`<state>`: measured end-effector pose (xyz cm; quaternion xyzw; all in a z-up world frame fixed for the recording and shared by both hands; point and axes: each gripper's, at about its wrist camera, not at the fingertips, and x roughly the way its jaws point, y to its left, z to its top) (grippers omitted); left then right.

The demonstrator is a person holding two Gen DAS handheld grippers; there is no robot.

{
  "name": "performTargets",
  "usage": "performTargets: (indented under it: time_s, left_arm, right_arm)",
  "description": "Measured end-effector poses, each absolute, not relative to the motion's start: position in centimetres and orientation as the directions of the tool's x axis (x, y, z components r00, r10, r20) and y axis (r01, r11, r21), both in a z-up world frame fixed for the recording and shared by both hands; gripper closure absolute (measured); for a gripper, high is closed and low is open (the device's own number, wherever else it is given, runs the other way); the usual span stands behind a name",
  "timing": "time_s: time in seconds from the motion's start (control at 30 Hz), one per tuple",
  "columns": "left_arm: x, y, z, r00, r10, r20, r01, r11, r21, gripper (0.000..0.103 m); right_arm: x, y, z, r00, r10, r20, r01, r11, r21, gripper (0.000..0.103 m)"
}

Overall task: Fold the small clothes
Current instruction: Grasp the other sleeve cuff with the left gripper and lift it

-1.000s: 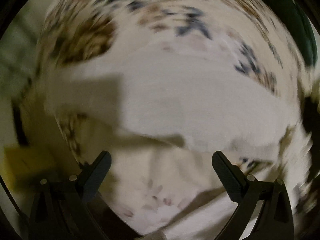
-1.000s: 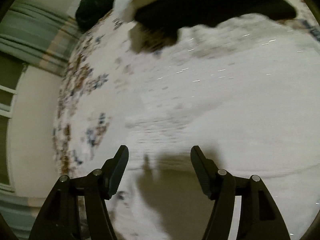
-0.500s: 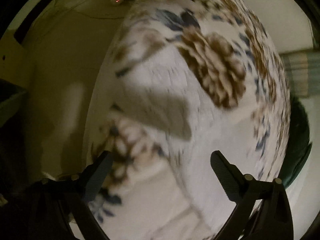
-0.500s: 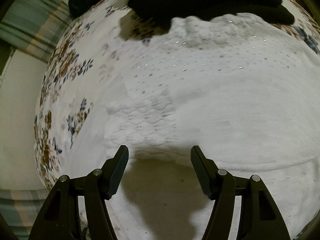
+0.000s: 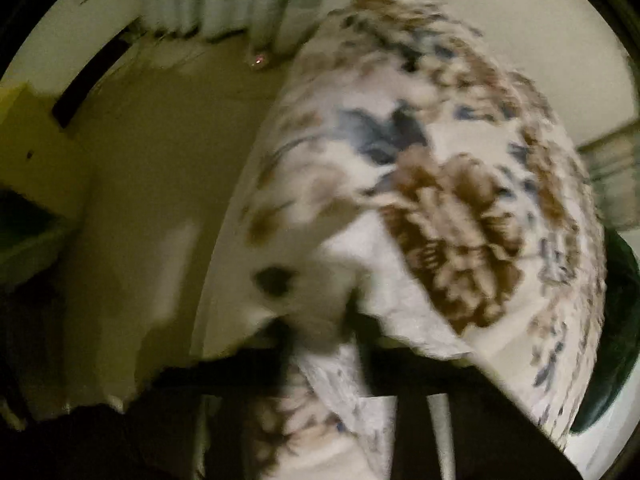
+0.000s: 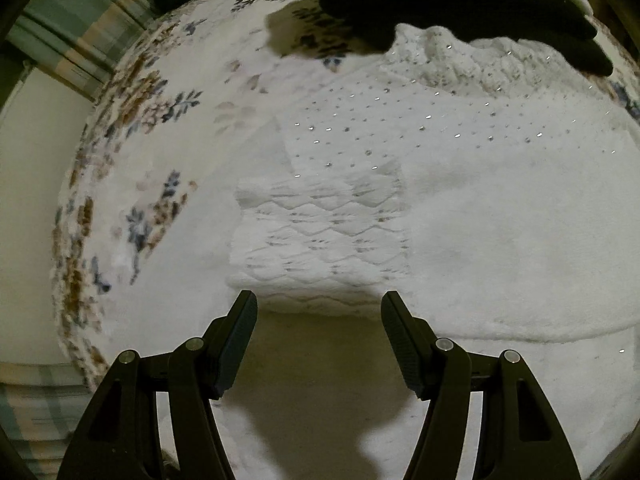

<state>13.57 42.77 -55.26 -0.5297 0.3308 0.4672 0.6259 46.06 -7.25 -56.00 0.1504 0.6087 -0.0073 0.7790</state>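
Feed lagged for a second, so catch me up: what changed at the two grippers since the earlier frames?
The left gripper swung toward the edge of the floral bedcover; its jaws have just been closing and now pinch a fold of white fabric. The right gripper drifted a little over the white sequinned garment. It stays open and empty; the garment lies as before.

The floral blanket point(image 5: 460, 208) is seen from close up in both views, each shot steeply downward. Its edge, with floor point(image 5: 152, 184) beside, is caught from the left wrist; its middle, under a white knit point(image 6: 460, 200), from the right.
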Motion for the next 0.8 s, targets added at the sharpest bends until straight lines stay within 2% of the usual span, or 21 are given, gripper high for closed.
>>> performTargets:
  time_s: [0.1,0.2,0.27,0.33,0.4,0.6,0.8]
  left_arm:
    - [14.5,42.8,-53.7,0.353,0.271,-0.895,-0.935,0.082,-0.344,0.094]
    - [15.7,42.7,-51.4,0.375,0.31,-0.873,-0.926,0.176,-0.335,0.095]
    - [16.7,42.2,-49.4,0.401,0.337,-0.852,-0.91,0.249,-0.33,0.095]
    - [17.7,41.5,-47.3,0.426,0.366,-0.827,-0.892,0.32,-0.318,0.095]
    - [19.3,40.0,-44.7,0.459,0.389,-0.799,-0.864,0.406,-0.299,0.095]
    - [24.3,32.7,-38.1,0.571,0.362,-0.737,-0.733,0.629,-0.259,0.095]
    - [29.7,20.7,-33.0,0.683,0.204,-0.701,-0.51,0.821,-0.258,0.095]
  right_arm:
    - [46.1,-7.2,-56.1,0.247,-0.02,-0.969,0.18,0.983,0.025,0.036]
    - [46.0,-7.5,-56.5,0.224,-0.203,-0.953,0.161,0.972,-0.169,0.028]
    - [45.8,-8.2,-56.5,0.218,-0.262,-0.94,0.166,0.959,-0.229,0.023]
    - [45.5,-9.0,-56.6,0.217,-0.281,-0.935,0.171,0.954,-0.247,0.013]
    - [45.4,-9.8,-56.6,0.218,-0.288,-0.932,0.171,0.952,-0.254,0.01]
    - [45.4,-13.1,-56.5,0.205,-0.187,-0.961,0.191,0.97,-0.148,0.009]
    - [43.7,-19.1,-54.5,0.22,-0.133,-0.967,0.247,0.966,-0.077,0.009]
